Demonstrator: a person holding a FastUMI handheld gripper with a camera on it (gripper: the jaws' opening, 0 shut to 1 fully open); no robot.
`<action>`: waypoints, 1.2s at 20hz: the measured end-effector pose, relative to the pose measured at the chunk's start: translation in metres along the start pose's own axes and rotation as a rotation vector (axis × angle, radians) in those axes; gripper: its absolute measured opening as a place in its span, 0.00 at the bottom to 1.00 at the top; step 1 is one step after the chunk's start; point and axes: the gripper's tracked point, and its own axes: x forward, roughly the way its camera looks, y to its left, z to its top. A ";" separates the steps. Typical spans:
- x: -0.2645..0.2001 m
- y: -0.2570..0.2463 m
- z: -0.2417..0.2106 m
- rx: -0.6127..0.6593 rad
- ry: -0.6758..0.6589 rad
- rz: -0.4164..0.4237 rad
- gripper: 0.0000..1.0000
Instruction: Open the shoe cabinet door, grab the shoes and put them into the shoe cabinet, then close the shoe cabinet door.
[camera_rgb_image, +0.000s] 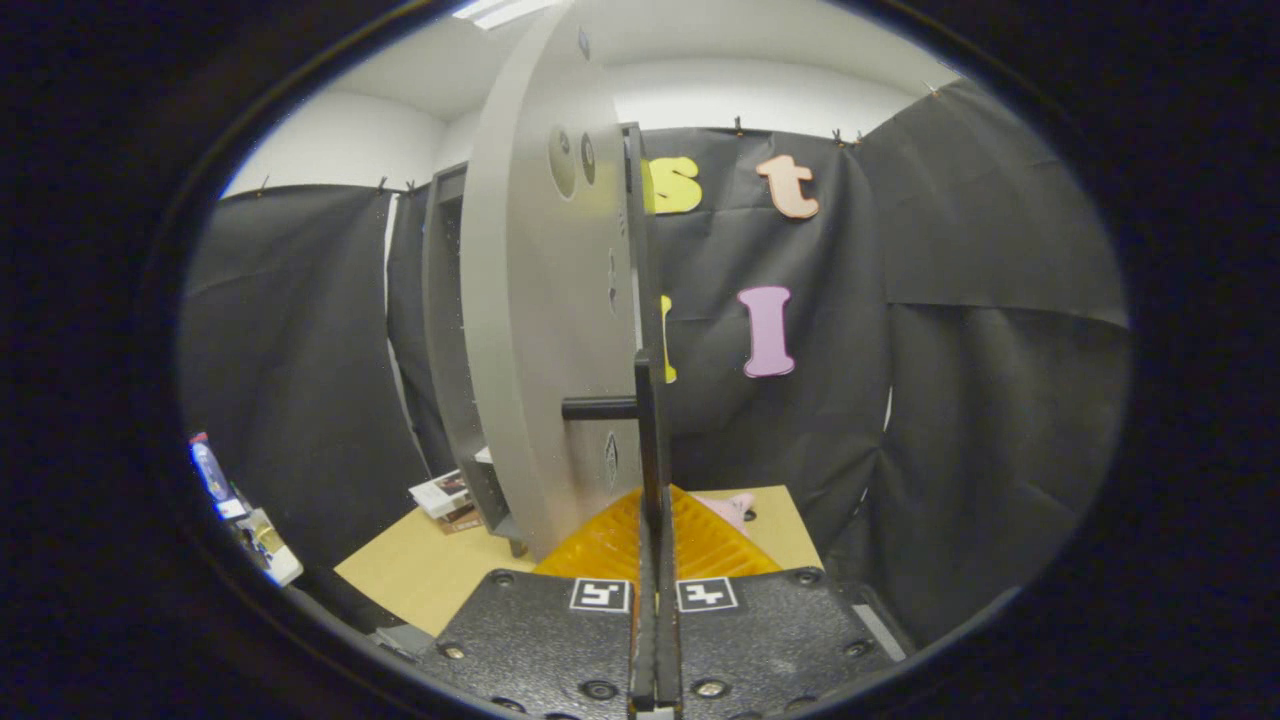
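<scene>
The grey shoe cabinet door (540, 330) stands swung open, and I see it nearly edge-on just ahead of the fingers. Its black bar handle (645, 430) runs upright, joined to the door by a short post. My gripper (656, 497) is shut on this handle, with the bar running down between the two ribbed fingers (600, 550). The cabinet body (445, 330) stands behind the door, to its left; its inside is hidden. A pink shoe (737, 508) peeks out just beyond the right finger, lying on the wooden table (420, 565).
Booklets (445, 495) lie on the table by the cabinet's foot. Small items (250, 530) sit off the table's left side. Black cloth walls close the booth behind and on both sides.
</scene>
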 end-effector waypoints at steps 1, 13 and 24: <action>0.000 -0.005 0.001 -0.012 -0.008 -0.010 0.04; -0.024 -0.021 -0.031 0.021 0.046 -0.089 0.07; -0.070 0.045 -0.090 -0.070 0.027 -0.228 0.97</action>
